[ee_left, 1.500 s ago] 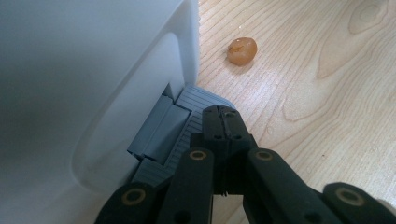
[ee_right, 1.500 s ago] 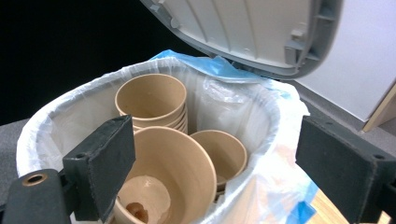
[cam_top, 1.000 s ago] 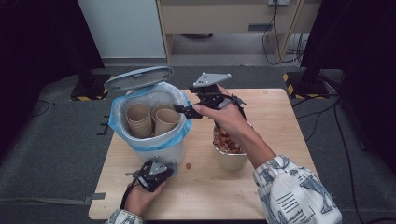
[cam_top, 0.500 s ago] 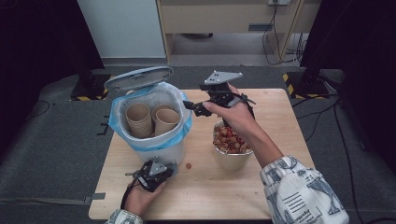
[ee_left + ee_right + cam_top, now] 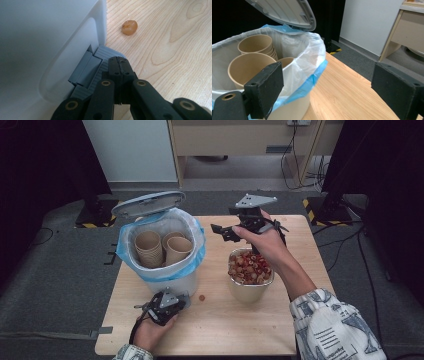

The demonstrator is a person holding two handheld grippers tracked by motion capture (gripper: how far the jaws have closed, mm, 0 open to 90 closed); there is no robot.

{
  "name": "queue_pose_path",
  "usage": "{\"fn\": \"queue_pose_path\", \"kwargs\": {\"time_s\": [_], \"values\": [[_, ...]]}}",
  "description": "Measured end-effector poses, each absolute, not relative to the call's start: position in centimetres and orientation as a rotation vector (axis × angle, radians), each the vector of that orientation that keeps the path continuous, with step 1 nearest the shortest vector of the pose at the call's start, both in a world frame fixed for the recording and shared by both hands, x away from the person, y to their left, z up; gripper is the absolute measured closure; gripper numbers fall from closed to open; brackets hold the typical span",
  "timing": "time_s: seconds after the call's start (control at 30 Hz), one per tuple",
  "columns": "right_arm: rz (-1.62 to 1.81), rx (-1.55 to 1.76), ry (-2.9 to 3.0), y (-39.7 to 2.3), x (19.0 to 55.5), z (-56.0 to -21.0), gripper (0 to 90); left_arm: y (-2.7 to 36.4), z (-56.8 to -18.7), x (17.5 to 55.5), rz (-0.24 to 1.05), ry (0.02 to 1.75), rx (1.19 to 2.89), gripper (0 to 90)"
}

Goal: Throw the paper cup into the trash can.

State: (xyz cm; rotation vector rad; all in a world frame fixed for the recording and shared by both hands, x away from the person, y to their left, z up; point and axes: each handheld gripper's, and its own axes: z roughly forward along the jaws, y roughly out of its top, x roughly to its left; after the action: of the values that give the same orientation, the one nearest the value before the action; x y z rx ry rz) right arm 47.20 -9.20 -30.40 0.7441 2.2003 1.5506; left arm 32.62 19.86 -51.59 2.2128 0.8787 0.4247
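A white pedal bin (image 5: 167, 281) with a blue liner stands at the table's left, and its grey lid (image 5: 148, 203) is raised. Brown paper cups (image 5: 162, 247) sit nested inside it; the right gripper view looks into these cups (image 5: 249, 65). My left gripper (image 5: 176, 302) lies low at the bin's base. In the left gripper view my left gripper (image 5: 120, 65) is shut, tips resting on the grey pedal (image 5: 87, 72). My right gripper (image 5: 218, 230) hangs open and empty above the table, between the bin and a metal bowl (image 5: 250, 290) of reddish pieces.
One loose orange-brown piece (image 5: 202, 297) lies on the wooden table (image 5: 225, 330) beside the pedal; the left gripper view shows this piece (image 5: 129, 27) ahead of the jaws. Dark floor and a cabinet lie beyond the far edge.
My right gripper has drifted to the right, away from the bin's rim, uncovering the bowl. The left gripper and the raised lid have stayed as they were.
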Motion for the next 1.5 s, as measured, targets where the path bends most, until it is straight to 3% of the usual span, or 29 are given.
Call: {"fn": "queue_pose_path", "kwargs": {"time_s": [0.3,1.07,1.5], "values": [[1.521,0.792,2.170,-12.0,47.4,-30.8,10.7,20.7,-50.2,30.2,0.441,0.906,2.186,65.2],[1.456,0.889,2.103,-16.6,47.7,-31.3,9.6,24.0,-49.4,29.7,0.448,1.104,2.036,37.5],[1.438,0.918,2.083,-18.0,47.7,-31.7,8.9,25.3,-49.3,29.6,0.448,1.153,1.981,28.5]]}}
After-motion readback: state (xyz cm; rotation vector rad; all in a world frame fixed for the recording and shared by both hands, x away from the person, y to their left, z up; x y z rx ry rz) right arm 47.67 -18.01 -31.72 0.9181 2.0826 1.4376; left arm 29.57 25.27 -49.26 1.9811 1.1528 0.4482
